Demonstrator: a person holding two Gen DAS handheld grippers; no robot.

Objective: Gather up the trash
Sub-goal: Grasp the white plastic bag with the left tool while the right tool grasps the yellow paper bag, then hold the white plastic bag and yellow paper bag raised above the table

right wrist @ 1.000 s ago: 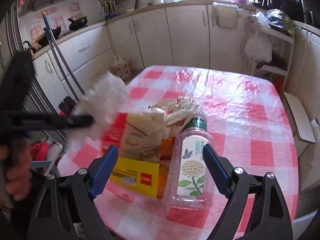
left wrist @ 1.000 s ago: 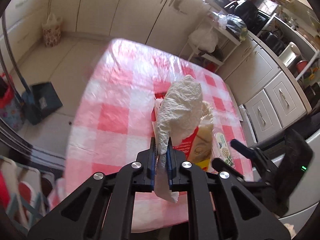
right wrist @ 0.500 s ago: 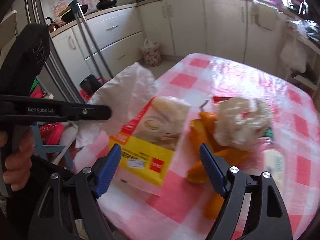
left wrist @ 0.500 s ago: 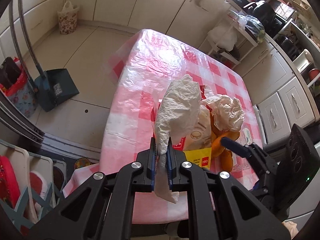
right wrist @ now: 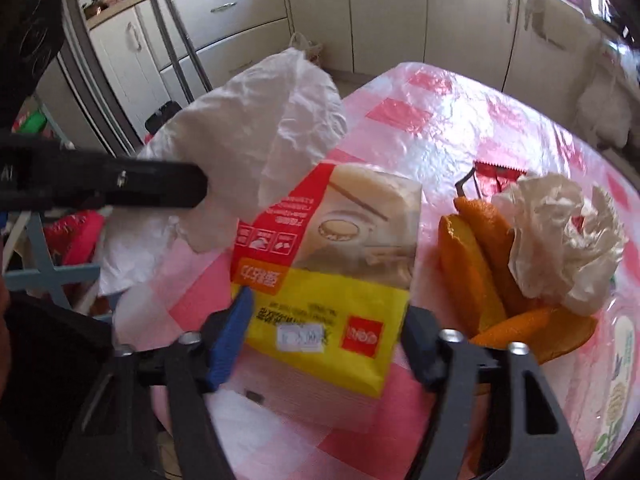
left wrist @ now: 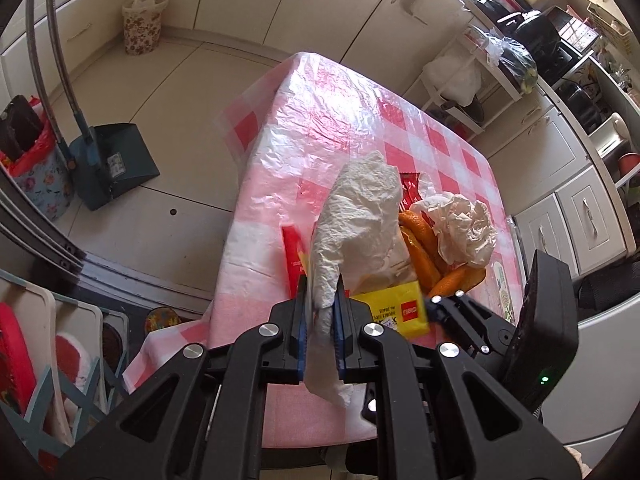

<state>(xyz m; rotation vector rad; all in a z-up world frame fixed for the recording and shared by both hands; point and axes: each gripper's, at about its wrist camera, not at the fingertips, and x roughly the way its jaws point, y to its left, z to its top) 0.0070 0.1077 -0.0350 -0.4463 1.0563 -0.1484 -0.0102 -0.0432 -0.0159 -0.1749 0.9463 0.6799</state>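
My left gripper (left wrist: 320,292) is shut on a crumpled white plastic bag (left wrist: 360,208), held above the near-left part of the red-and-white checked table (left wrist: 320,120). In the right wrist view the bag (right wrist: 256,128) hangs at upper left. A yellow-and-red snack packet (right wrist: 332,264) lies flat on the cloth. My right gripper (right wrist: 328,306) straddles its near end, jaws closing, pads level with its two side edges, and the packet looks unsquashed. To the packet's right lie orange peels (right wrist: 472,272), a crumpled tissue (right wrist: 560,240) and a red wrapper (right wrist: 496,176).
A clear plastic bottle (right wrist: 616,380) lies at the table's right edge. On the floor to the left stand a dustpan (left wrist: 112,160) and a floral bin (left wrist: 40,184). Another floral bin (left wrist: 142,20) sits by the cabinets. A white shelf unit (left wrist: 480,76) stands behind the table.
My right gripper has swung left from the bottle to the snack packet, and its jaws have narrowed around it. The left gripper still holds the bag and has shifted a little.
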